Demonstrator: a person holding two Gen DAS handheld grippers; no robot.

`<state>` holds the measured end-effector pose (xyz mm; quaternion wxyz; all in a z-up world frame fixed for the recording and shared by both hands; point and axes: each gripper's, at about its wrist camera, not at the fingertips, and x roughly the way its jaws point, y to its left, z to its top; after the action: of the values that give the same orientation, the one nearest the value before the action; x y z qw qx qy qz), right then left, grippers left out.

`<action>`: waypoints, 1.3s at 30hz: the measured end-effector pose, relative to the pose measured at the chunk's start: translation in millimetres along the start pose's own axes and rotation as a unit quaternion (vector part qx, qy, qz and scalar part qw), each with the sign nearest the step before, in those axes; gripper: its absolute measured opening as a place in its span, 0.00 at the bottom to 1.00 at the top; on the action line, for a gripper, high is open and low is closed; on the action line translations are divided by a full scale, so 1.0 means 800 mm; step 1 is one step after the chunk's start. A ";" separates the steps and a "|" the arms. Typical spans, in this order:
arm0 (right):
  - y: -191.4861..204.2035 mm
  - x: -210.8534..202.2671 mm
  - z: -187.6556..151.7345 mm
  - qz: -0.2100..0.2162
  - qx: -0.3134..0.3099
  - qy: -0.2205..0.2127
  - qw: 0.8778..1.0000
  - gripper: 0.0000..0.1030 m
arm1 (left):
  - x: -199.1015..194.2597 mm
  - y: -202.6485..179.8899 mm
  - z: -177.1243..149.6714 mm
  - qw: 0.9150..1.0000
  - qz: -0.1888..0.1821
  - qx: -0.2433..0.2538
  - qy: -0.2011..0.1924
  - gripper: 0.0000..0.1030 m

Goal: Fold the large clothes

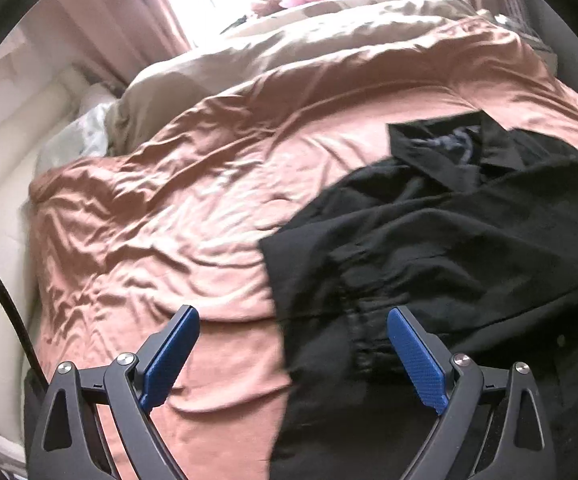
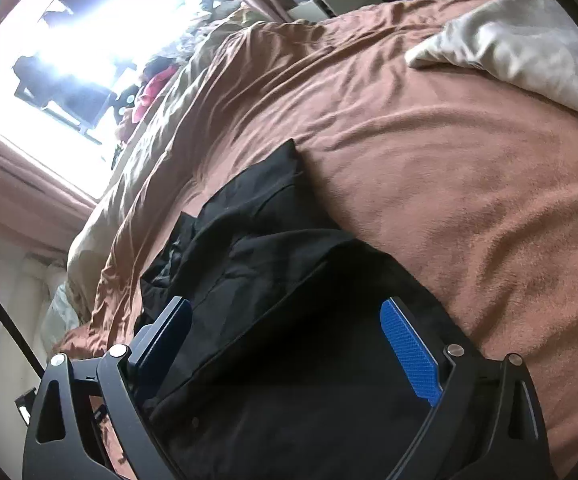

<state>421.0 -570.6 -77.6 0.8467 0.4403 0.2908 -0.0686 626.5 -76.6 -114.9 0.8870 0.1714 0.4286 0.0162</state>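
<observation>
Covering nearly all of both views, a wide bed spread with a rumpled pinkish-brown satin cover (image 1: 193, 208) fills the scene, its cloth creased into many shallow folds. Along the far edge of the bed runs a beige quilt (image 1: 225, 64), bunched and paler than the cover. Beyond that stands a very bright window (image 2: 89, 32), washed out by light, with pink curtains (image 1: 121, 20) beside it.

Lying on the cover is a large black collared shirt (image 1: 469, 248), the garment to be folded. From the left wrist camera it takes up the right half of the bed, with its collar (image 1: 441, 148) at the far end and one straight side edge facing left. Its cloth is loosely wrinkled, not yet flat.

An off-white pillow (image 2: 529, 40) rests on the bed at the upper right in the right wrist view, well apart from the shirt.

The left gripper (image 1: 293, 316) has its blue-padded fingers spread wide, holding nothing; it hovers over the shirt's left edge, one finger above bare cover, the other above black cloth.

The right gripper (image 2: 285, 308) is likewise spread wide and empty, with black shirt cloth filling the gap beneath its fingers
</observation>
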 end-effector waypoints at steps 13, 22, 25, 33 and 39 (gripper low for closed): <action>0.033 0.062 0.024 0.029 -0.106 0.000 0.994 0.51 | 0.058 -0.047 0.005 0.999 -0.052 0.013 0.006 0.94; 0.056 0.144 0.015 -0.019 -0.174 0.085 0.981 0.49 | 0.095 -0.038 -0.021 0.998 -0.040 0.008 0.045 0.92; 0.062 0.145 0.021 -0.060 -0.186 0.066 0.978 0.42 | 0.094 -0.036 -0.029 0.998 -0.046 0.009 0.051 0.92; 0.051 0.134 0.019 -0.098 -0.179 0.047 0.978 0.42 | 0.086 -0.027 -0.025 0.998 -0.053 -0.005 0.044 0.89; 0.041 0.066 0.021 -0.049 -0.186 0.044 0.980 0.44 | 0.019 -0.005 -0.014 0.998 -0.062 -0.017 -0.026 0.85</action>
<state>483.9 -556.4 -76.4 0.8958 0.2625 0.3569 -0.0348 627.0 -74.9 -133.8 0.8999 0.1296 0.4148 -0.0363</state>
